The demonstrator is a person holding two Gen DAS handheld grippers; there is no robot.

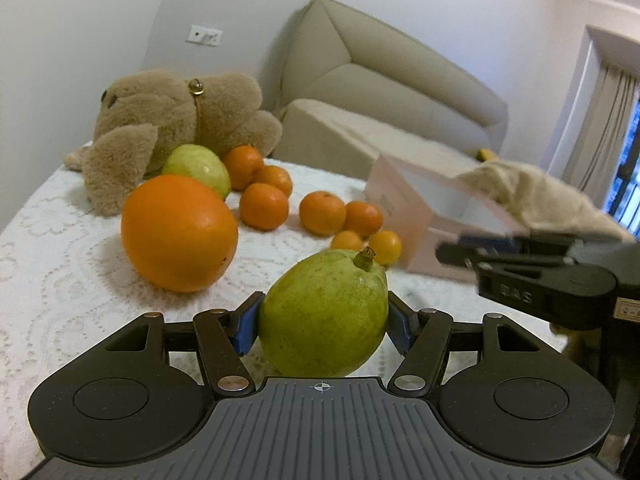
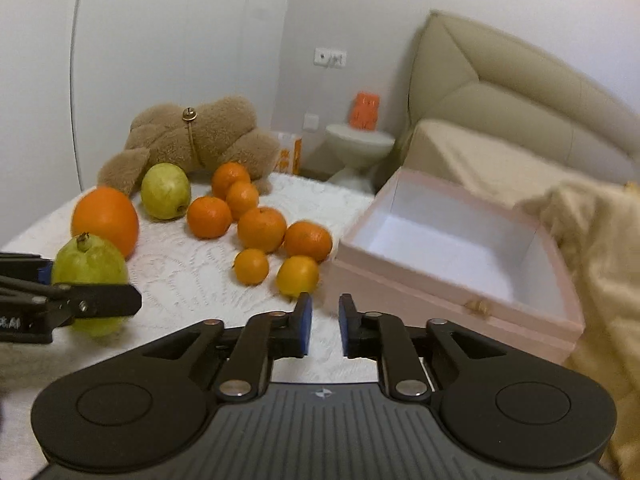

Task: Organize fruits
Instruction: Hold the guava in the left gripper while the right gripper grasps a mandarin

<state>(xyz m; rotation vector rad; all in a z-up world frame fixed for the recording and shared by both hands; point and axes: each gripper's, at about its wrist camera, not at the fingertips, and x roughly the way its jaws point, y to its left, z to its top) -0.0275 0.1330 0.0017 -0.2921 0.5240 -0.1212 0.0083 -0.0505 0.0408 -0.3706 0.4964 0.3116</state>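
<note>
Over the bench (image 1: 48, 264) our left tongs (image 1: 322, 322) grip a guava (image 1: 324, 312); right tongs (image 2: 325, 326) wait slightly parted, empty. Next, we judge, carry it into the pink box (image 2: 452, 292).

Green guava (image 1: 324, 312) clamped in left claw (image 1: 322, 322)

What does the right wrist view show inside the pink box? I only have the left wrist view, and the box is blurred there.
Observer: The pink box is open and its white inside holds no fruit.
Operator: Is the right gripper carrying anything?
Observer: No. The right gripper has a narrow gap between its pads, with nothing in it.
Operator: Anything behind the teddy bear that I miss?
Observer: Yes, a small white side table with an orange object on top stands beyond the teddy bear.
</note>
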